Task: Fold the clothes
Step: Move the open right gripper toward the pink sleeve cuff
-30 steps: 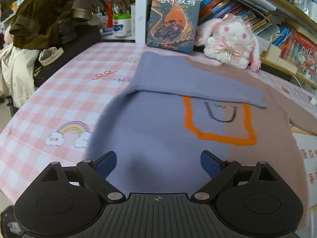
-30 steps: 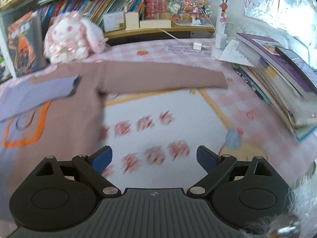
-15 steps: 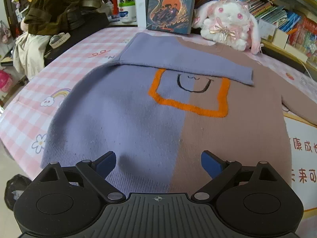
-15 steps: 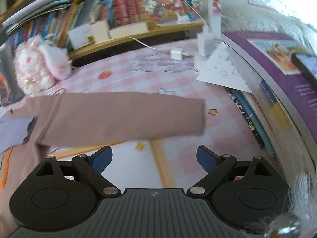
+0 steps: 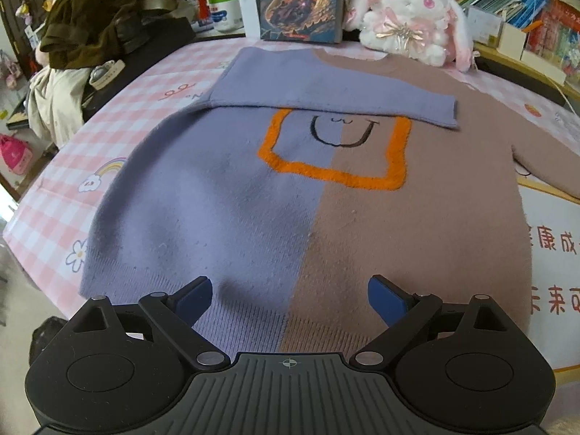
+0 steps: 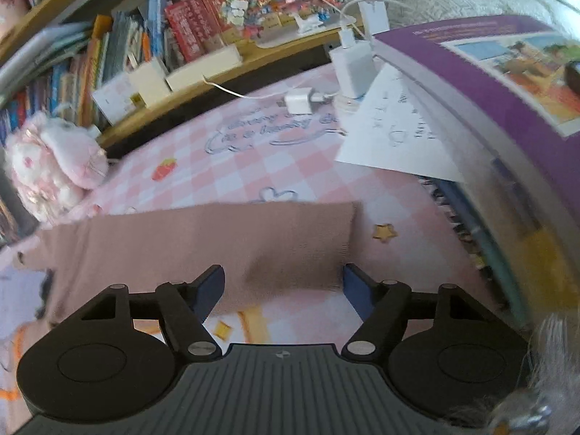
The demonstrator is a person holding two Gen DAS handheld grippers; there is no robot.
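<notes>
A knitted sweater (image 5: pixel 308 195), half lilac and half dusty brown with an orange square and a smile on its chest, lies flat on the pink checked tablecloth (image 5: pixel 61 203). Its lilac sleeve (image 5: pixel 326 90) is folded across the chest. My left gripper (image 5: pixel 290 299) hovers open over the hem, holding nothing. In the right wrist view the brown sleeve (image 6: pixel 217 239) stretches out flat toward the right, cuff end near a yellow star print. My right gripper (image 6: pixel 282 286) is open just above the cuff, a blue pad on either side of it.
A white plush rabbit (image 5: pixel 409 18) and an upright book (image 5: pixel 301 0) stand behind the collar. Dark clothes (image 5: pixel 90 18) pile at the far left. A purple book stack (image 6: pixel 507 108), a paper sheet (image 6: pixel 395 134) and white chargers (image 6: pixel 355 65) crowd the right side; shelves of books behind.
My left gripper drew back toward the hem, so the whole sweater now shows. My right gripper swung right and closed in on the brown sleeve's cuff. Both stayed open.
</notes>
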